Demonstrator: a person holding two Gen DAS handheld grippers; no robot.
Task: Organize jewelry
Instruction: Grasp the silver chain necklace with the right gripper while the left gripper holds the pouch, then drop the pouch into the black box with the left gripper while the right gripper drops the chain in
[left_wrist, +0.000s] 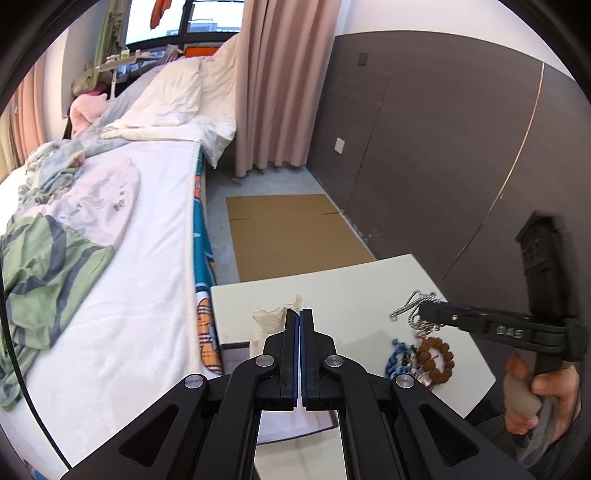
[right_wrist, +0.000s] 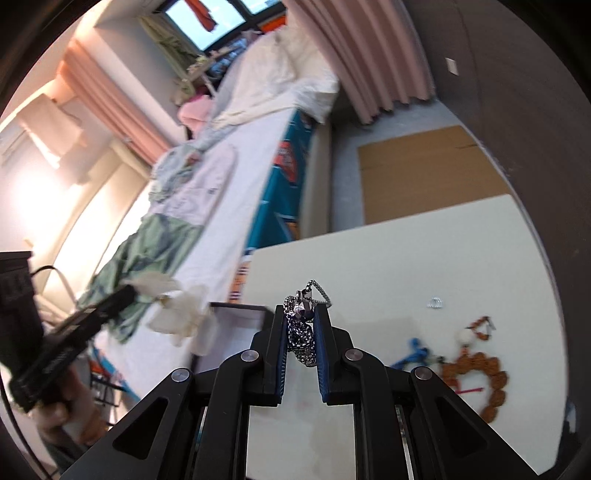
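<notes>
My right gripper (right_wrist: 302, 314) is shut on a silver chain necklace (right_wrist: 303, 325) bunched between its fingers, held above the cream table (right_wrist: 388, 258). In the left wrist view the same gripper (left_wrist: 424, 308) holds the chain (left_wrist: 413, 310) over the table's right side. My left gripper (left_wrist: 299, 314) is shut on a cream cloth pouch (left_wrist: 269, 319) at the table's left edge; the pouch (right_wrist: 181, 306) shows blurred in the right wrist view. A brown bead bracelet (left_wrist: 436, 356) and blue beads (left_wrist: 397, 354) lie on the table. A small silver ring (right_wrist: 435, 302) lies further back.
A dark-rimmed open box (right_wrist: 240, 321) sits at the table's left edge beside the bed (left_wrist: 129, 258). Flat cardboard (left_wrist: 291, 232) lies on the floor beyond the table. A dark panelled wall (left_wrist: 443, 147) stands to the right.
</notes>
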